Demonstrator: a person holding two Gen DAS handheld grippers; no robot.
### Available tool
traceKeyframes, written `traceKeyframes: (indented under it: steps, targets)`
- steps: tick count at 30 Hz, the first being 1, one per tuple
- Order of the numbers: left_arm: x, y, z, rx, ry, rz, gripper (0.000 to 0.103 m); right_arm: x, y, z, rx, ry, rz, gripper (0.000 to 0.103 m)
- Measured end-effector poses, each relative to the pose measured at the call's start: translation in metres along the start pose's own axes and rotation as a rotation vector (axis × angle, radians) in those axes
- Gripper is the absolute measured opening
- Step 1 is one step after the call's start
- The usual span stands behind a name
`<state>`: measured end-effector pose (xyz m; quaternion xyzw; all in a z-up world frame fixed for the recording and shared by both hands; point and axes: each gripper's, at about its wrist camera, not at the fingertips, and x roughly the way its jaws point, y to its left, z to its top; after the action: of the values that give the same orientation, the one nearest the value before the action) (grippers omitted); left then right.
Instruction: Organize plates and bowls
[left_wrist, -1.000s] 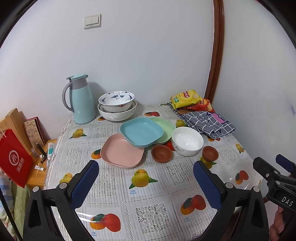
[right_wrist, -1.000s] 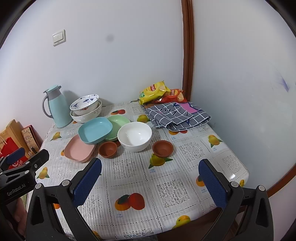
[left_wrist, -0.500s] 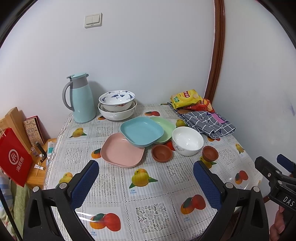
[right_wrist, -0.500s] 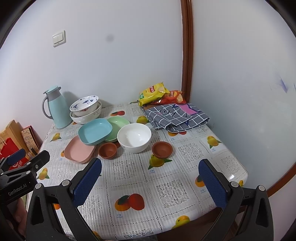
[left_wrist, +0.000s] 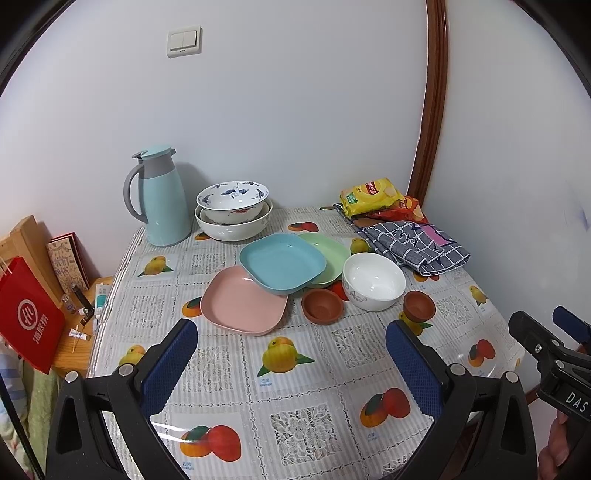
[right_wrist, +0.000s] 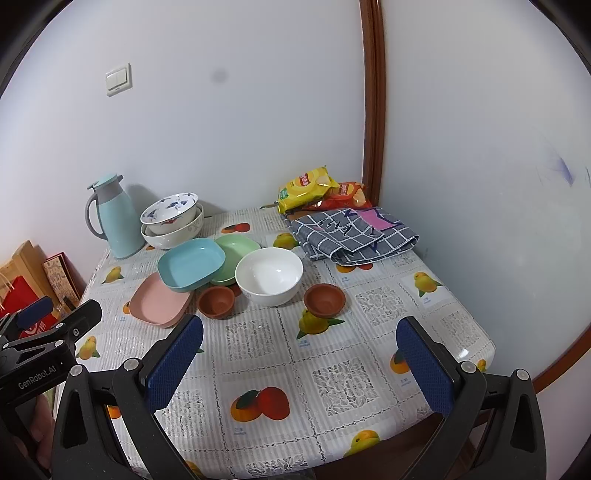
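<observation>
On the fruit-print table, a blue plate (left_wrist: 282, 262) rests tilted over a pink plate (left_wrist: 242, 301) and a green plate (left_wrist: 328, 254). A white bowl (left_wrist: 373, 275) stands right of them, with two small brown bowls (left_wrist: 322, 305) (left_wrist: 418, 305) in front. Two patterned white bowls (left_wrist: 233, 210) sit stacked at the back. The same dishes show in the right wrist view: blue plate (right_wrist: 192, 262), white bowl (right_wrist: 269, 275). My left gripper (left_wrist: 291, 363) and right gripper (right_wrist: 299, 365) are open and empty, above the table's near part, well short of the dishes.
A light-blue thermos jug (left_wrist: 162, 197) stands at the back left. Snack bags (left_wrist: 371, 195) and a folded checked cloth (left_wrist: 413, 245) lie at the back right by the walls. A low wooden stand with a red bag (left_wrist: 27, 319) is left of the table.
Both grippers have risen and drifted slightly, so the table sits a little lower in both views. Nothing on the table has moved.
</observation>
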<state>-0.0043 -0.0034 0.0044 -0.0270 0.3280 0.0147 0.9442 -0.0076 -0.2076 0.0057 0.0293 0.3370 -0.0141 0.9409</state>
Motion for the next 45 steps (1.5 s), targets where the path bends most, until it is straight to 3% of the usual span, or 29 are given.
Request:
traceKeyframes:
  steps: [20,32,38,43,45]
  targets:
    - [0.017,0.005,0.011,-0.001,0.027,-0.023,0.103,0.014,0.002,0.006,0.013,0.014,0.011,0.103]
    - [0.059,0.018,0.018,-0.021,0.115,0.026,0.103,0.048,0.008,0.012,0.0,0.063,-0.021,0.103]
    - [0.083,0.038,0.022,-0.08,0.153,0.044,0.103,0.079,0.013,0.014,-0.015,0.115,0.052,0.103]
    - [0.099,0.055,0.027,-0.103,0.152,-0.006,0.103,0.111,0.019,0.021,-0.013,0.128,0.123,0.103]
    - [0.104,0.058,0.03,-0.087,0.141,0.03,0.103,0.122,0.019,0.023,-0.009,0.126,0.119,0.103]
